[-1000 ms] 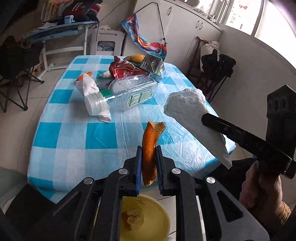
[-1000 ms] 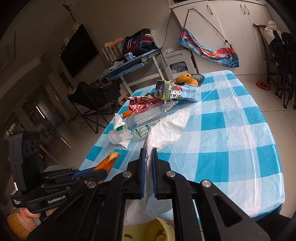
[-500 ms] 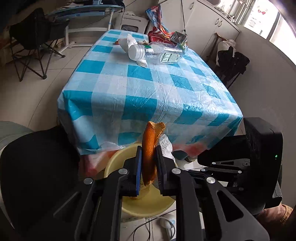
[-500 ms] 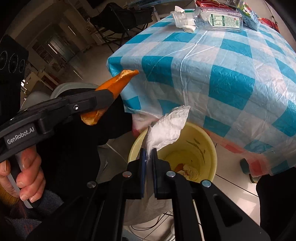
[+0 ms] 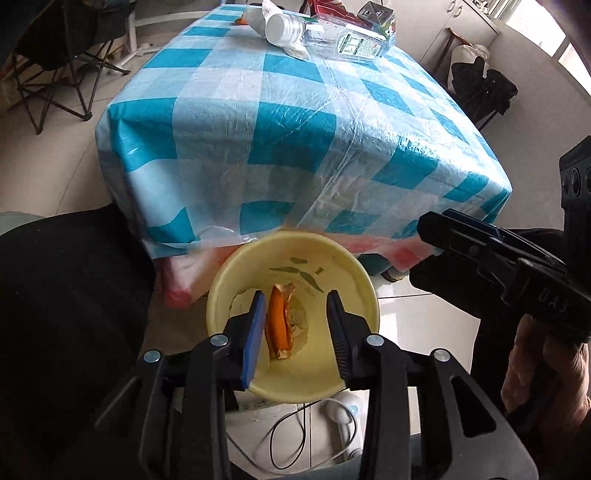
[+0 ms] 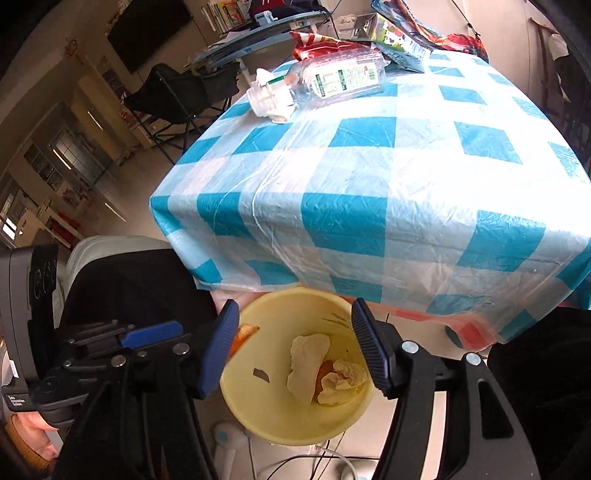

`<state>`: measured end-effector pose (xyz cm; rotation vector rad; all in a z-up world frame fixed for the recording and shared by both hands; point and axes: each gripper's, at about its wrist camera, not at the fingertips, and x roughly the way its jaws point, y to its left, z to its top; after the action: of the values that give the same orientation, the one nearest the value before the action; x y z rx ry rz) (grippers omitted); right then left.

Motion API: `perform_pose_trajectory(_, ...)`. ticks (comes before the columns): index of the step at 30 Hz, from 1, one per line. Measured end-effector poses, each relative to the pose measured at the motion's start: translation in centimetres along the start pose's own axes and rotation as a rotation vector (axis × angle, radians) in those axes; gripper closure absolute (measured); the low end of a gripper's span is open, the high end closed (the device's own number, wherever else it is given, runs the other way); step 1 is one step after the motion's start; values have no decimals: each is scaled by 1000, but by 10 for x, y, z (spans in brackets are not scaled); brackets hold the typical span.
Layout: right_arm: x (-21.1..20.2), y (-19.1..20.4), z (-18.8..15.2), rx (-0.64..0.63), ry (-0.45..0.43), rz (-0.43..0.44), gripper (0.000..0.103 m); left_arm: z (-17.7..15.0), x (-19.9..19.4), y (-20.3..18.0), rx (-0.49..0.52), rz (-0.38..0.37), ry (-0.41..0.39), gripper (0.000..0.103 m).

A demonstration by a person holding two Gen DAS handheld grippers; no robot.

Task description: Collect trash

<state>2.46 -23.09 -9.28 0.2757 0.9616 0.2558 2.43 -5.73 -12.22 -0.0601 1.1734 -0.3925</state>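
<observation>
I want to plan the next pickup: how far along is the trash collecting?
Done: white tissue lies in the yellow bin. In hand: nothing; left gripper has just opened, orange peel dropping in; right gripper just opened too. Left on the table: plastic bottle, red wrapper, carton.

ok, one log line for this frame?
left gripper: just opened, orange peel loose | right gripper: just opened, tissue in yellow bin | plastic bottle: on table

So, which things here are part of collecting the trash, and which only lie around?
Job: yellow bin, orange peel, white tissue, plastic bottle, snack wrapper, carton.
Just there: folding chair, cables, checked tablecloth.
</observation>
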Motion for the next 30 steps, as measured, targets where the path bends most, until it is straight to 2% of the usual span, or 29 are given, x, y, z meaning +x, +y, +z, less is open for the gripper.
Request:
perform_pose_trajectory(3,-5,4,-2,7,-44,-4,37,0,-8,1,-9,-14,-39,45)
perform_pose_trajectory(8,-7,6,3,-3,-94,-15,35,2,-19,11,-60,-30,-94,39)
perform_pose_trajectory(11,-17,-2,4,2,-115,-28,34,2,-40,17,-101,-22,-215,35)
perform_pose_trajectory(12,-21,-5,4,4,-125,-34,34,2,-49,19,-111,6,-272,34)
perform_pose_trajectory(14,-26,-7,4,6,-143,-48,34,0,-67,21,-129,85,-384,23)
perform_pose_trajectory(17,-28,-7,5,0,-156,-74,29,-1,-82,30,-181,162,-472,17)
perform_pose_trajectory(23,-21,-4,5,-28,-147,-100,28,6,-77,55,-278,177,-442,15)
perform_pose_trajectory(30,-19,6,3,-77,-158,-121,28,3,-72,52,-256,187,-439,14)
